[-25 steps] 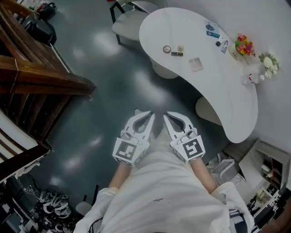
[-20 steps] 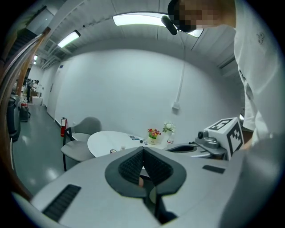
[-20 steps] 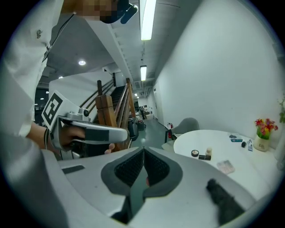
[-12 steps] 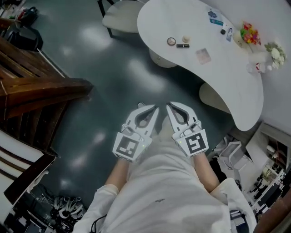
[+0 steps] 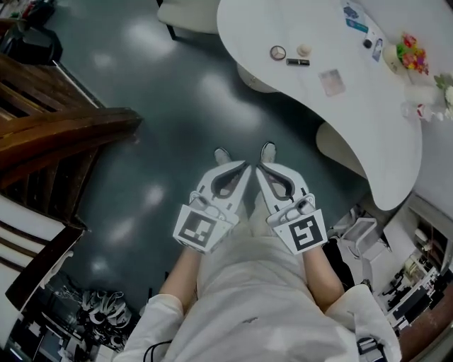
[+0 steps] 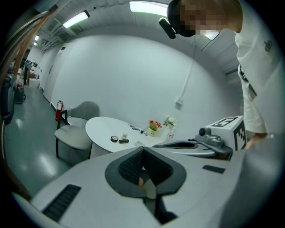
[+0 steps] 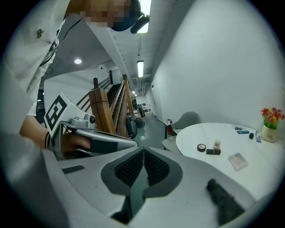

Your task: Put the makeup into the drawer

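The makeup lies on the far part of a white curved table [image 5: 368, 134]: a round compact [image 5: 277, 52], a small cream bottle [image 5: 304, 50], a dark lipstick [image 5: 298, 62] and a pale palette [image 5: 330, 82]. Both grippers are held low in front of the person's body, well short of the table. My left gripper [image 5: 243, 167] is shut and empty, and so is my right gripper [image 5: 259, 168] beside it. The right gripper view shows the compact [image 7: 201, 147], lipstick [image 7: 213, 152] and palette [image 7: 237, 160] far beyond the shut tips [image 7: 143, 149]. No drawer is in view.
A grey chair [image 5: 185, 10] stands at the table's far end. A wooden staircase [image 5: 64, 131] fills the left. Small blue items [image 5: 354, 20] and a pot of flowers [image 5: 408, 53] sit on the table's far side. Clutter and bins [image 5: 361, 237] lie at the right.
Both grippers have sunk a little and stayed shut, side by side. The table has slid toward the picture's upper right, and the person's shoes now show beyond the fingertips.
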`<control>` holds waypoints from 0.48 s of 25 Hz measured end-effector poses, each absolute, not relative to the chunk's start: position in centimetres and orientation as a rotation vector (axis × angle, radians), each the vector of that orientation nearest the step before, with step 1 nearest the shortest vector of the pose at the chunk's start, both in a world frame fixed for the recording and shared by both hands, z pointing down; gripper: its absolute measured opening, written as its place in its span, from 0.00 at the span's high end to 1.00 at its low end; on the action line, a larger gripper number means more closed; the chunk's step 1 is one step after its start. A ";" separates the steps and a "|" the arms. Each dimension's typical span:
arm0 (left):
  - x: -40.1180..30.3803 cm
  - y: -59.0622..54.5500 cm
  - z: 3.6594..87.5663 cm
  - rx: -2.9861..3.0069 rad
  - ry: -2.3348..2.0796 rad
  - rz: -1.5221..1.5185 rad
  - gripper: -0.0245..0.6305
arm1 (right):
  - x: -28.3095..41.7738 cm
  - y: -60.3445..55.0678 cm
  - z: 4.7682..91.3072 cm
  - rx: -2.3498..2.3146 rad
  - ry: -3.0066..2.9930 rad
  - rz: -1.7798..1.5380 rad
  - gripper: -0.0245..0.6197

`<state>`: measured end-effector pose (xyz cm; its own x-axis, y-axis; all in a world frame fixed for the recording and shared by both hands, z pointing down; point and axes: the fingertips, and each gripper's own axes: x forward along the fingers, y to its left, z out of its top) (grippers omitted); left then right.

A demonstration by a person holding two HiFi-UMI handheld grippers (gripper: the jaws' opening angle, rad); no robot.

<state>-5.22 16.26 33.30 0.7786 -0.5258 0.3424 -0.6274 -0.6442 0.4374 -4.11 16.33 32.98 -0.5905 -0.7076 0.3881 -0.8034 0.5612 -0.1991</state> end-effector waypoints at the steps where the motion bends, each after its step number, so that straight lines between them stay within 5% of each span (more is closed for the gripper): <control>1: -4.8 16.2 34.0 2.412 -0.862 0.249 0.95 | -3.9 16.3 33.6 1.242 -2.535 0.530 0.94; 12: -2.2 14.5 41.8 2.381 -0.888 0.279 0.95 | -1.9 14.8 40.9 1.191 -2.539 0.559 0.94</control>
<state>-2.18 14.53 41.75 0.7568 -0.5333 0.3780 -0.6537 -0.6124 0.4447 -1.88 14.78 40.91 -0.6207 -0.6705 0.4065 -0.7792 0.5853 -0.2243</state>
